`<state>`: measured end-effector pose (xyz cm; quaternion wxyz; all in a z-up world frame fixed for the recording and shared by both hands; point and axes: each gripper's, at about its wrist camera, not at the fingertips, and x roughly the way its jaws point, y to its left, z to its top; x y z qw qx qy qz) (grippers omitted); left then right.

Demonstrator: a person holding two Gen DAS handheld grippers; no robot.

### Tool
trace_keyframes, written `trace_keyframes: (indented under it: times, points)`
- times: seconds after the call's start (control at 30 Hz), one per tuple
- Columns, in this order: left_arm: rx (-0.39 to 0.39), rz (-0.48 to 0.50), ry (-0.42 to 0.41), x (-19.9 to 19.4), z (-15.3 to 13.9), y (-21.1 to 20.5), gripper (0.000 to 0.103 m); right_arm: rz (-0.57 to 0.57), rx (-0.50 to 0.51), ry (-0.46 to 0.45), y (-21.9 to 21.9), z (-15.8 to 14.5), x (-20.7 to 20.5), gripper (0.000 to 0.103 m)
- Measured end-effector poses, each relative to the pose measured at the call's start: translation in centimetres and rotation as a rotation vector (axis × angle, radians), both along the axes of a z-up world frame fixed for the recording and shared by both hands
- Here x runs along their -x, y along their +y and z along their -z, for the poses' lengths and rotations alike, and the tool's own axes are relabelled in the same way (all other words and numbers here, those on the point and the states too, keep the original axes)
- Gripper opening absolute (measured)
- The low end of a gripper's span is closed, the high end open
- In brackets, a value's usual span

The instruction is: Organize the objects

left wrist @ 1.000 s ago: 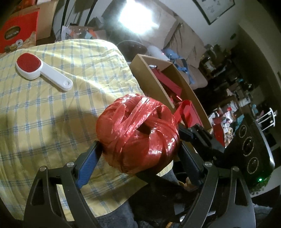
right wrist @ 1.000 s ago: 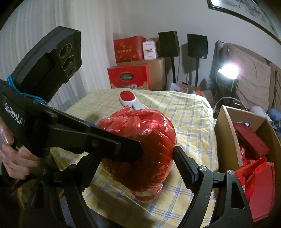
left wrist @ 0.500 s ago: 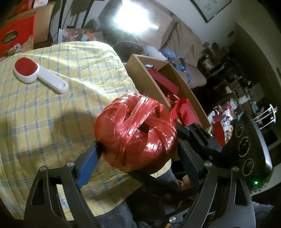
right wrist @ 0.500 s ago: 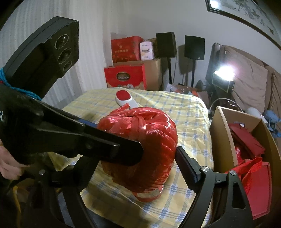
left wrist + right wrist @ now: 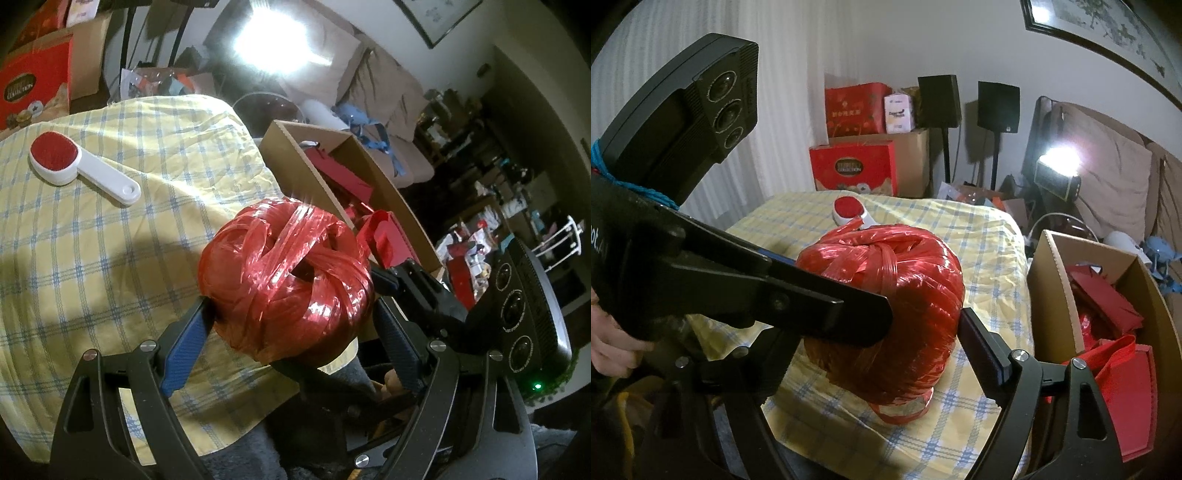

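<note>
Mid-carry step: red twine ball (image 5: 284, 280) clamped wide between left gripper (image 5: 291, 332) and right gripper (image 5: 882, 339), both pressing its sides, at near table edge (image 5: 979, 435). Next, probably: swing right over cardboard box (image 5: 1049, 295), then release both together.

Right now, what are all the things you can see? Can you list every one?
ball of plastic twine: one, shiny red, at the near edge of the table, between both tools
lint brush: one, white with a red pad, farther back on the tablecloth
tablecloth: one, yellow with blue checks, covering the table
cardboard box: one, brown, beside the table, with red bags inside
gift boxes: two, red, by the far wall
speakers: two, black, on stands
lamp: one, glowing, near the sofa
left tool: black, blue pads, clamped on the ball
right tool: black, also clamped on the ball
hand: one, on the left tool's handle
</note>
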<state>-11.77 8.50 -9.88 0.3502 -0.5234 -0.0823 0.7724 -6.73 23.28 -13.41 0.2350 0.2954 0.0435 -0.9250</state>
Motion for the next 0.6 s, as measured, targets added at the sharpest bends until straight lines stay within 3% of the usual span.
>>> trace_keyframes:
  times: [0.6]
  points:
    - [-0.007,0.01,0.067,-0.3,-2.8,1.8,0.085,-0.002,-0.036,0.074,1.4,-2.6,-0.4,0.085]
